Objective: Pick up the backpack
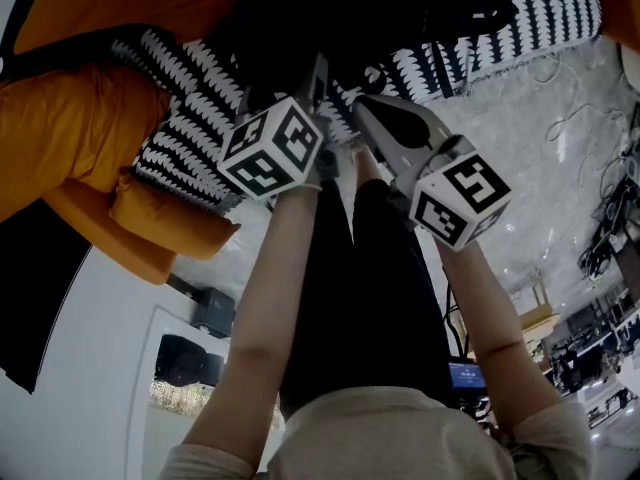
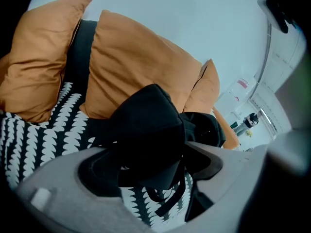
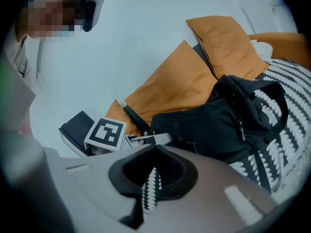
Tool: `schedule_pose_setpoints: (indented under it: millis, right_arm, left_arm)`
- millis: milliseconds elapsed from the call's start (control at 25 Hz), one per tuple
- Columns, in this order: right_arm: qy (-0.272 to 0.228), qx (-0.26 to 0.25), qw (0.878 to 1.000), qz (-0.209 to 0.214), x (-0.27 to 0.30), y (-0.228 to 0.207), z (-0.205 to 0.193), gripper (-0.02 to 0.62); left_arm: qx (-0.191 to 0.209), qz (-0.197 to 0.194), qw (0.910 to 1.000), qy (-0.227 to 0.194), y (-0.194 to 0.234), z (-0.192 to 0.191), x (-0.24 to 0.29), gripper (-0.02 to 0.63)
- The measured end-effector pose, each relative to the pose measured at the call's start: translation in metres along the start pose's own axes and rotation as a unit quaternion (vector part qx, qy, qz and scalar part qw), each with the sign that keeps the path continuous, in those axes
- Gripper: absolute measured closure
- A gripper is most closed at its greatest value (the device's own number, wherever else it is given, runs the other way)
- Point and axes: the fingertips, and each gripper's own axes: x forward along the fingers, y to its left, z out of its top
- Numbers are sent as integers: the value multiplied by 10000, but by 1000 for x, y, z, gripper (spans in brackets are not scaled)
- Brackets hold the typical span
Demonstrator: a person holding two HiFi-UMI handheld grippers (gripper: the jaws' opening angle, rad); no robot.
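Left gripper (image 2: 146,152) spread around the black fabric backpack (image 2: 150,120); right gripper (image 3: 155,147) pressed together, empty. Backpack lies on the black-and-white patterned sofa cover (image 2: 34,140), near its back edge against orange cushions (image 2: 136,62), white wall (image 2: 194,13) behind; its base is hidden.

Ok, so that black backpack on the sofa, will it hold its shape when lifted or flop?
Probably floppy: the backpack lies slumped and creased on the patterned throw. Its loose strap will likely dangle and swing. It looks fairly flat, so perhaps light, though its contents are hidden.
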Motion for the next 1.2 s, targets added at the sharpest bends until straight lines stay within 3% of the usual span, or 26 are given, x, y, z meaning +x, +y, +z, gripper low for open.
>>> schedule_pose_setpoints:
  millis: [200,440,680,960,1080,1200]
  right_arm:
    - [43,76,10000,34,6,-6,-4,592]
    - [-148,657,9977,41,6,-14,10,592]
    - [-215,668,9974,132,7,-18,14,592]
    - [-523,769,9956,146,5,-26,26,592]
    - [-562,728,9956,156,6,-22,21,592]
    - [-585,699,9957,145,3,-5,19,592]
  left_arm:
    - [36,141,9995,-283,3,11,11,222]
    - [-48,111,9993,-363,-3,31,29,222]
    - [76,263,9986,-449,-2,40,34,230]
    - [766,457,9942,-605,-5,38,37,418]
    - [894,281,9936,-638,-6,33,35,540]
    - [1057,67,9922,-660,-11,39,18,571]
